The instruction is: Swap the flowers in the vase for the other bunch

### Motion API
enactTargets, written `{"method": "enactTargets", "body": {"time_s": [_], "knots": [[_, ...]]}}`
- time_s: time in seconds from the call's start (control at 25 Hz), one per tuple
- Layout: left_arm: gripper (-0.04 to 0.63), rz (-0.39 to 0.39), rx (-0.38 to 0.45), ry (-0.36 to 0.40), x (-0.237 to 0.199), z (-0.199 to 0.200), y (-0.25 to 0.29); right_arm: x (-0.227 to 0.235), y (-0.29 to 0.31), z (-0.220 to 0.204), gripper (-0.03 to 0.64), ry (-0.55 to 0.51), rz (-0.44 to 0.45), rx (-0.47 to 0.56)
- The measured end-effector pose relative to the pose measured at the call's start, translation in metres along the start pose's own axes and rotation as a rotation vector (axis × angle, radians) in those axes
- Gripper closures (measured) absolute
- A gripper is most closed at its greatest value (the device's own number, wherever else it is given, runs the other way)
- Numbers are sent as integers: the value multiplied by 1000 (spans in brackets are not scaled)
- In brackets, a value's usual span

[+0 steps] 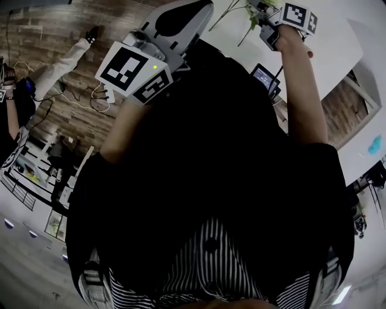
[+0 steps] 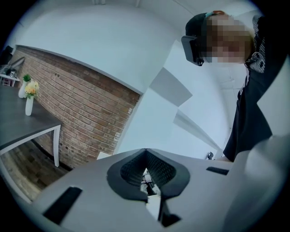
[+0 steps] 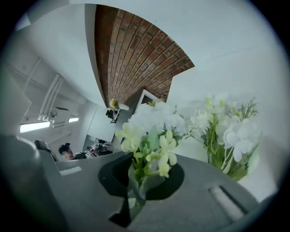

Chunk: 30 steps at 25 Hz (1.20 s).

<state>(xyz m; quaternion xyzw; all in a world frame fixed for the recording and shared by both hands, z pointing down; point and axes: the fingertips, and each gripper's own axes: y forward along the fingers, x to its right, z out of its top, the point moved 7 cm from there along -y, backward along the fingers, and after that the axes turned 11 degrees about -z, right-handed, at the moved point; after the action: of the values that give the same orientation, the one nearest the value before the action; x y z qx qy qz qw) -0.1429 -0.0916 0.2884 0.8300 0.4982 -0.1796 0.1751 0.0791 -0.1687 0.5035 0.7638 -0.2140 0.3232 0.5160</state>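
Observation:
My right gripper is shut on the stems of a bunch of pale yellow-green and white flowers, which stand up straight out of its jaws. Just to the right is a second cluster of white flowers with green stems; what it stands in is hidden. In the head view the right gripper is held up at the top right over the white table, with thin green stems beside it. My left gripper is raised at the top middle. Its jaws are shut, with nothing in them.
A dark shirt fills most of the head view. A small device with a lit screen sits at the table's edge. The left gripper view shows a brick wall, a far grey table bearing a white vase of yellow flowers, and a person wearing a headset.

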Motion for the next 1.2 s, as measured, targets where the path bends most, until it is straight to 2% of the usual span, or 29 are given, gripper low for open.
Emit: {"method": "enactTargets", "body": {"time_s": [0.12,0.32,0.52,0.6,0.72,0.8,0.96,1.04,1.12,1.2], "knots": [[589,-13,10,-14,-2,0,2,11,7,2,600,-49,-70,20],[589,-59,-14,-30,-3,-5,15,19,23,0,583,-170,-159,-17],[589,-93,-25,-34,-4,-7,31,31,30,1,538,-202,-186,-33],[589,-101,-30,-35,-4,-8,33,33,30,0,499,-225,-203,-35],[589,-106,-34,-38,-3,-8,34,35,27,2,405,-256,-238,-23],[589,-108,-37,-36,-2,-9,34,35,23,4,382,-280,-269,-11],[589,-113,-36,-31,-3,-7,36,31,1,16,379,-351,-350,36],[589,-115,-36,-31,-3,-8,37,25,-10,22,358,-389,-359,59],[589,-124,-37,-27,-2,-8,40,20,-19,27,296,-411,-351,69],[589,-136,-41,-21,0,-7,43,21,-30,31,295,-392,-358,101]]}}
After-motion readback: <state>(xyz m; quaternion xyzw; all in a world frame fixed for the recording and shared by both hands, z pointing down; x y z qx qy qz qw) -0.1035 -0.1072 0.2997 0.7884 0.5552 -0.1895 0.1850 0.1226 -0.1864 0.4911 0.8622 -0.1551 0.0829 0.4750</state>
